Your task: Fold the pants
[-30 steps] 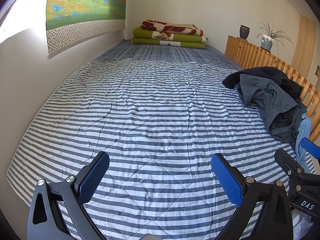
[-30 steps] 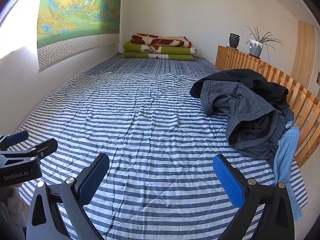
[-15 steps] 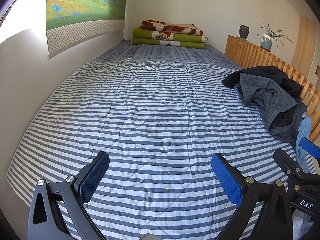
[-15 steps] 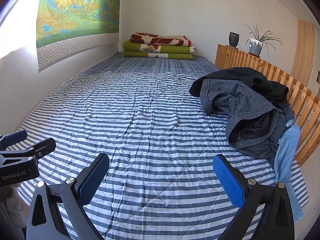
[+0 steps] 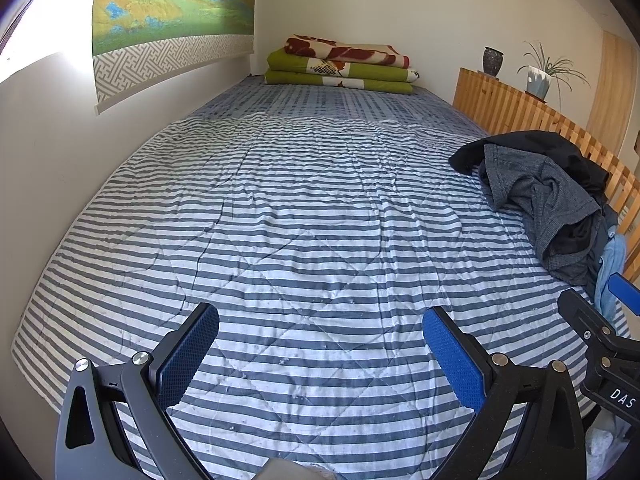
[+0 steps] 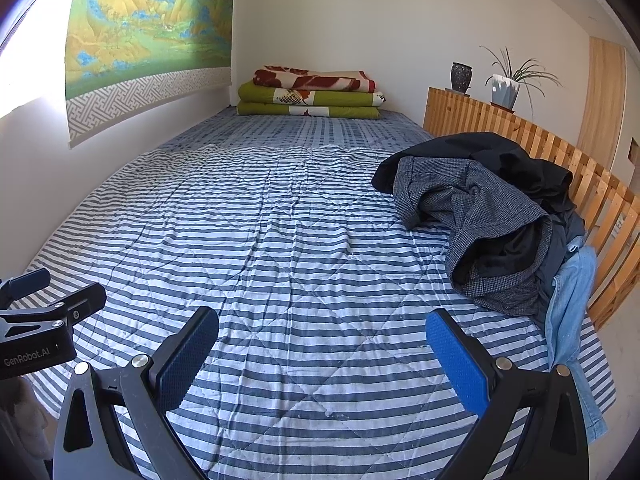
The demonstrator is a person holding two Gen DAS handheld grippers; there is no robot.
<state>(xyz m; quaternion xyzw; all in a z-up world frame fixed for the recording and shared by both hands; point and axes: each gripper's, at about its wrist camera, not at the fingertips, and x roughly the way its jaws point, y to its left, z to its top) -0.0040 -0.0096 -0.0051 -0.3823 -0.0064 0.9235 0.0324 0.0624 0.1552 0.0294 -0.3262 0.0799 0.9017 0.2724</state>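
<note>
Bed: one blue-and-white striped quilted bedspread (image 6: 280,264), mostly bare.
Clothes: one heap of garments (image 6: 492,216) by the wooden slatted rail (image 6: 592,184); grey tweed piece on top, black beneath, pale blue denim (image 6: 572,304) hanging at the edge; possibly three items, and which are the pants is unclear.
Blankets: three folded blankets (image 6: 312,94) stacked at the far wall.
Pots: two.
Left gripper (image 5: 320,354): fingers spread wide, empty.
Right gripper (image 6: 322,356): likewise spread, empty, well short of the heap.
</note>
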